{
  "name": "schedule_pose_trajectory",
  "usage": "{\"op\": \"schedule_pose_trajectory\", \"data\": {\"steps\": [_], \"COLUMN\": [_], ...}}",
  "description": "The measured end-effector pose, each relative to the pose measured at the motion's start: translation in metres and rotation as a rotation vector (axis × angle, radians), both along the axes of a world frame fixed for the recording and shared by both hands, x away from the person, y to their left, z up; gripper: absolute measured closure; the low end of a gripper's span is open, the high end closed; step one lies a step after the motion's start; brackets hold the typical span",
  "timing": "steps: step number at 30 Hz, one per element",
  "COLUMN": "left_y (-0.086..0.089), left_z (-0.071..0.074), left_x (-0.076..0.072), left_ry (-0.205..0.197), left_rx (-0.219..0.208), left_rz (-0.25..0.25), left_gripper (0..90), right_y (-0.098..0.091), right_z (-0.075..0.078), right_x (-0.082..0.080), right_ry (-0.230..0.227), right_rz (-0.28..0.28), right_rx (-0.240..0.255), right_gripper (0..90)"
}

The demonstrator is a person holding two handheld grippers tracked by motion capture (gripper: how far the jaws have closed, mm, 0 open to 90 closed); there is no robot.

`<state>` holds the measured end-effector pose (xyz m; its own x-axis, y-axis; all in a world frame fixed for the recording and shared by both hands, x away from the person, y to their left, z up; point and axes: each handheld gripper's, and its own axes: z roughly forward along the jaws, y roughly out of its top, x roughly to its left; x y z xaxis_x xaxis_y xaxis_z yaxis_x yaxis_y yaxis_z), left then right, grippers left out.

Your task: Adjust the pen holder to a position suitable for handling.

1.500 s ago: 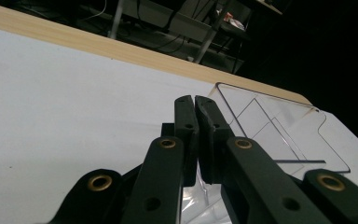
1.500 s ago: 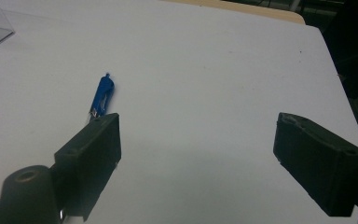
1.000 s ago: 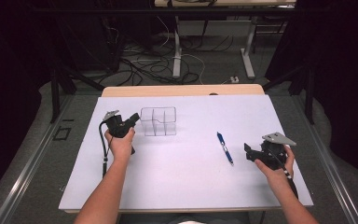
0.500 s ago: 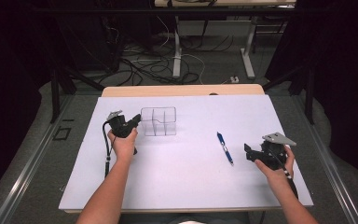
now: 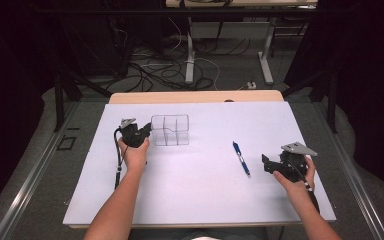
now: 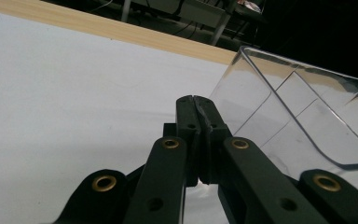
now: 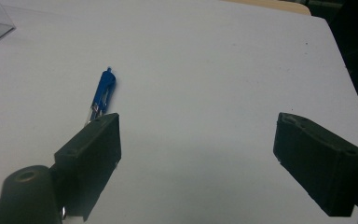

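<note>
Change: the left gripper (image 5: 142, 134) has crept a little toward the upper right of the high view since a second ago, its tips now at the left wall of the clear divided organizer (image 5: 170, 130); the right gripper (image 5: 270, 164) has kept its place.
Left gripper: jaws pressed together, nothing between them, just beside the organizer wall (image 6: 279, 116).
Right gripper: jaws wide apart, empty.
Blue pen (image 5: 241, 158): lying right of centre on the white sheet (image 5: 200, 190), apart from both grippers.
Reading: probably steadying the organizer before the pen (image 7: 103, 91) is fetched.
</note>
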<state>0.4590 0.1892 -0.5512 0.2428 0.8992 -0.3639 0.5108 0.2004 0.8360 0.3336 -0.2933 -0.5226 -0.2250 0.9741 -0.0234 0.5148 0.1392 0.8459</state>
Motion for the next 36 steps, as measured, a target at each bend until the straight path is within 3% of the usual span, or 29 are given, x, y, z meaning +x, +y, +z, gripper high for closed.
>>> {"op": "schedule_pose_trajectory", "data": {"steps": [6,9,18,28,36], "left_y": [-0.001,-0.002,-0.006,-0.012,-0.028], "left_z": [0.000,0.001,0.002,0.002,0.003], "left_x": [0.000,-0.001,-0.002,-0.003,-0.005], "left_ry": [-0.012,-0.031,-0.053,-0.050,-0.035], "left_rx": [0.026,0.077,0.131,0.129,0.130], "left_rz": [-0.009,-0.019,-0.061,-0.081,-0.091], "left_gripper": [90.0,90.0,90.0,90.0,90.0], "right_y": [0.000,0.000,0.001,0.001,0.002], "right_z": [-0.001,-0.002,-0.003,-0.003,-0.003], "right_x": [0.000,0.001,0.001,0.001,0.001], "right_ry": [0.007,0.010,0.021,0.023,0.024], "right_rz": [0.003,0.002,0.004,0.010,0.012], "right_rx": [-0.004,-0.003,0.001,0.001,0.004], "right_gripper": [14.6,14.6,14.6,14.6,14.6]}}
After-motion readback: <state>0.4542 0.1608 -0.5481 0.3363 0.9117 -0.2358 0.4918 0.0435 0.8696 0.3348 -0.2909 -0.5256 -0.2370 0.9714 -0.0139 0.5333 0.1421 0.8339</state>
